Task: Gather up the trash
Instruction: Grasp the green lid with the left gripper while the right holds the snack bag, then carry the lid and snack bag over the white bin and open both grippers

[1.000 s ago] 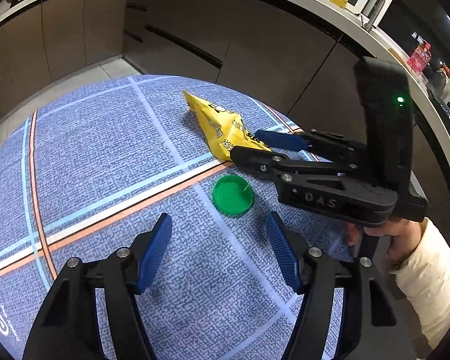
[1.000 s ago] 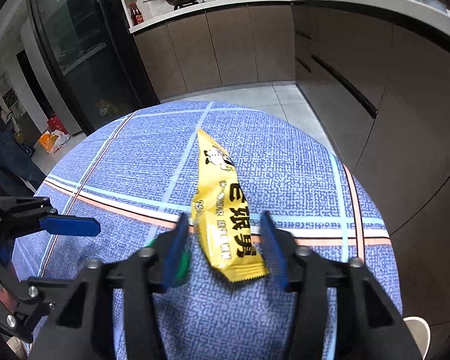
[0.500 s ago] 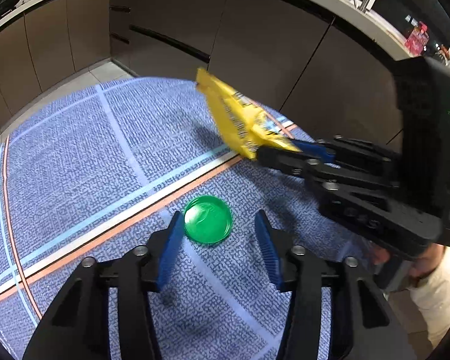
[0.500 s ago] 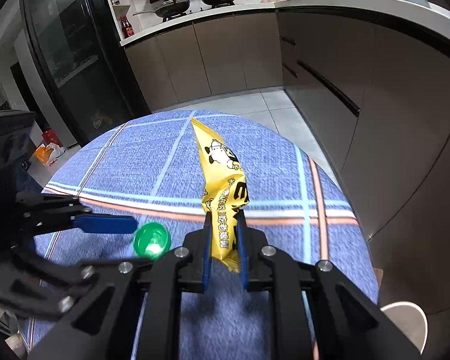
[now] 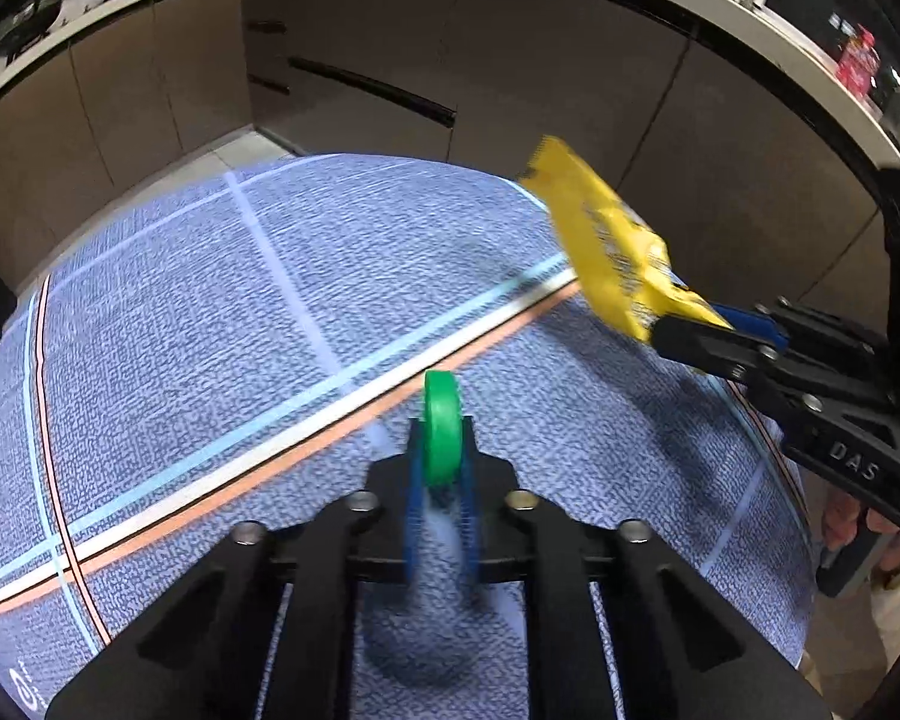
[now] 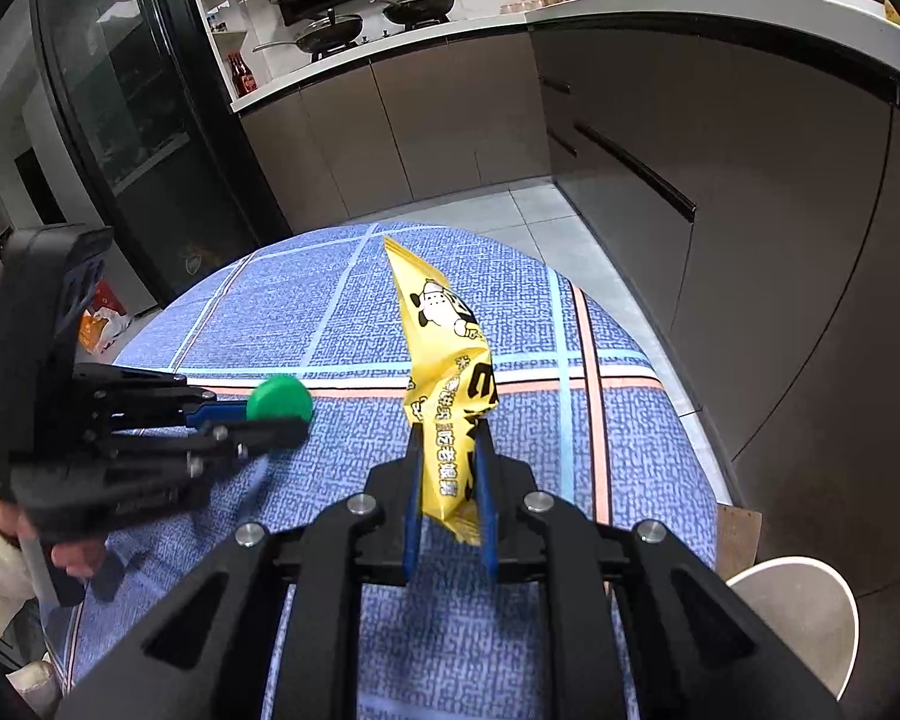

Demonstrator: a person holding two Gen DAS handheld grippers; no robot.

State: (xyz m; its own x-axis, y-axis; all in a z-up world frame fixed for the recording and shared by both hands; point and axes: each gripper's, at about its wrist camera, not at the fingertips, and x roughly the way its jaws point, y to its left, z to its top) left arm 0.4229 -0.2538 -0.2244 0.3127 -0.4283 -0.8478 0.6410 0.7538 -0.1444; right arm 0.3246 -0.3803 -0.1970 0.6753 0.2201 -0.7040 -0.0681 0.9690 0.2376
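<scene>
The left gripper (image 5: 441,468) is clenched on a round green plastic lid (image 5: 442,429), which stands on edge between its blue fingertip pads (image 5: 415,480) and rises just past them, lifted off the cloth below. The right gripper (image 6: 450,468) is likewise clamped, grasping the lower end of a crinkled yellow foil snack wrapper (image 6: 450,372) with black print and a cartoon figure; the wrapper stands upright and leans a little forward from the fingers, its sealed bottom edge hanging between them. In the left wrist view the right gripper (image 5: 690,330) comes in from the right with the yellow wrapper (image 5: 606,252) slanting up and away from its tips. In the right wrist view the left gripper (image 6: 288,414) reaches in from the left with the green lid (image 6: 279,399) at its tips. Beneath both tools lies a round table under a blue patterned tablecloth (image 6: 342,306) crossed by pale blue, white and orange stripes. Beyond the table's far edge run grey-brown kitchen cabinets (image 6: 450,120) under a white countertop (image 6: 660,0), with two dark pans (image 6: 384,15) on the hob farther back.
</scene>
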